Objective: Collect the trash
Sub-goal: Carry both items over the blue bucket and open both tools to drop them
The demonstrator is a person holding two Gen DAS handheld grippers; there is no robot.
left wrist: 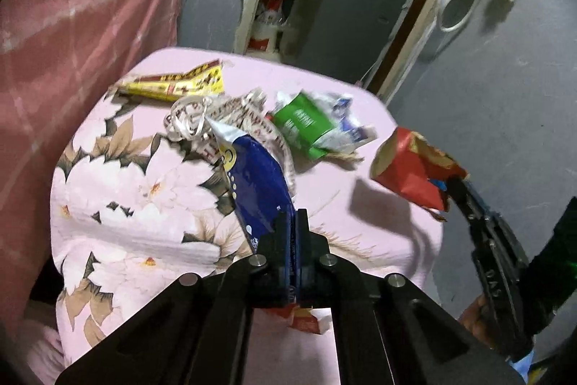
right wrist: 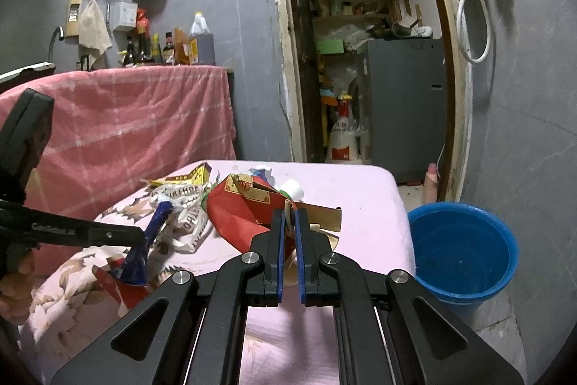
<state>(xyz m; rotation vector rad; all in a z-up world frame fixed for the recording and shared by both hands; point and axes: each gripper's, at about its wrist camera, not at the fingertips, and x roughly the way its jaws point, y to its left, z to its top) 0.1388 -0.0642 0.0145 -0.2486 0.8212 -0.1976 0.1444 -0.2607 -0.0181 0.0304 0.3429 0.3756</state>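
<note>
Step in hand: I have 2 pieces of trash picked up and judge the carry to the bin comes next.
Left gripper (left wrist: 292, 219): clamped on the blue wrapper (left wrist: 258, 179), which is pinched edge-on between the pads and lifted off the desk (left wrist: 360, 89).
Right gripper (right wrist: 290, 222): closed on the torn end of the red paper carton (right wrist: 234, 215), held clear above the cloth.
Blue wrapper look: glossy blue foil with a white end, creased and floppy; I judge it could slip if swung fast.
Red carton look: crumpled, open at 1 end, yellow print on its side.
Bin: blue bucket (right wrist: 465, 248) on the floor just beside the desk's right corner, seemingly empty.
Left on the desk: green packet (left wrist: 306, 121), yellow wrapper (left wrist: 176, 83), printed white ribbon (left wrist: 194, 118).
Next move: I think both grippers should travel over the bucket rim before the jaws part.
</note>
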